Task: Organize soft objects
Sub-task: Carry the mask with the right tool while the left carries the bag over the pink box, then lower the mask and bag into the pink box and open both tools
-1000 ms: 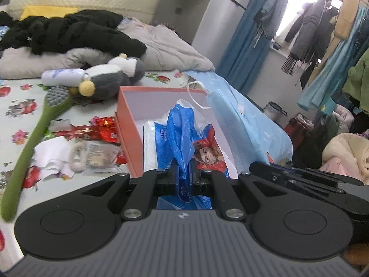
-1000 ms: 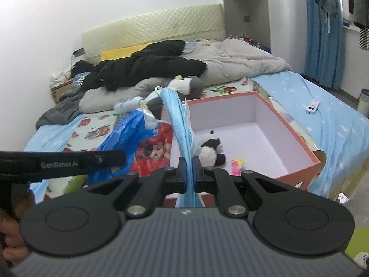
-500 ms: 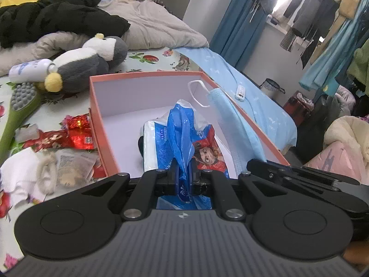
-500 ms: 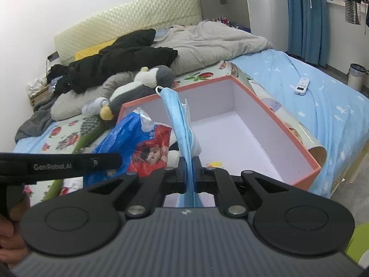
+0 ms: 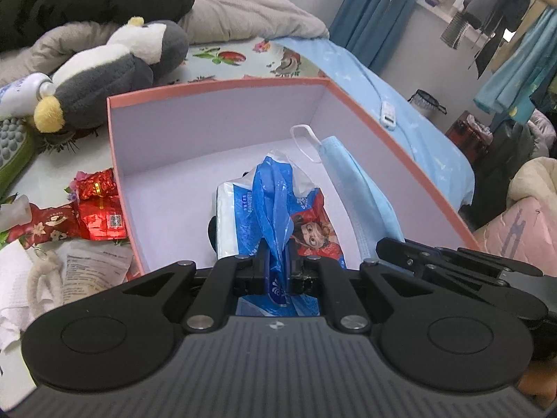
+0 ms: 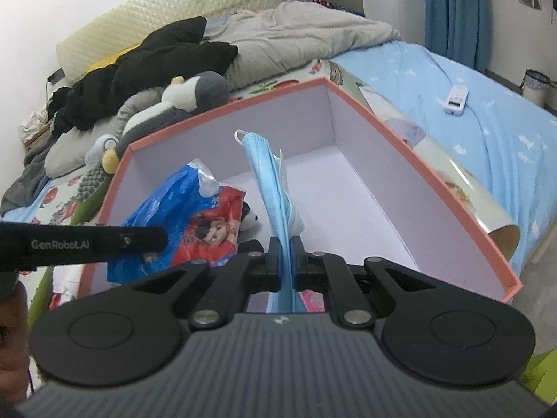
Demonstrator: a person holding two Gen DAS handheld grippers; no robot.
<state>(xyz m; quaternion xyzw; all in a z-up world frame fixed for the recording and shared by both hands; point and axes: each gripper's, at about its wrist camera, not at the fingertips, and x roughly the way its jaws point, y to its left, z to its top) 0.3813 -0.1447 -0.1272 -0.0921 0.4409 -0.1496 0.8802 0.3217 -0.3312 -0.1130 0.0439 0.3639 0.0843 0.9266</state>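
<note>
Clamping a crinkled blue-and-red tissue pack (image 5: 275, 216), the left gripper (image 5: 276, 266) holds it over the orange box (image 5: 216, 87), while the right gripper (image 6: 286, 256) pinches a limp, folded blue face mask (image 6: 269, 177) beside it. Neither is released yet. Beyond the box, a plush penguin (image 5: 115, 66) lies unsorted on the bed (image 5: 236, 57).

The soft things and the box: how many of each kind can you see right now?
Plush toys: 2, a penguin on the bed and a black-and-white one in the box.
Tissue packs: 1, held by the left gripper.
Face masks: 1, held by the right gripper.
Boxes: 1.
Total: 5.
</note>
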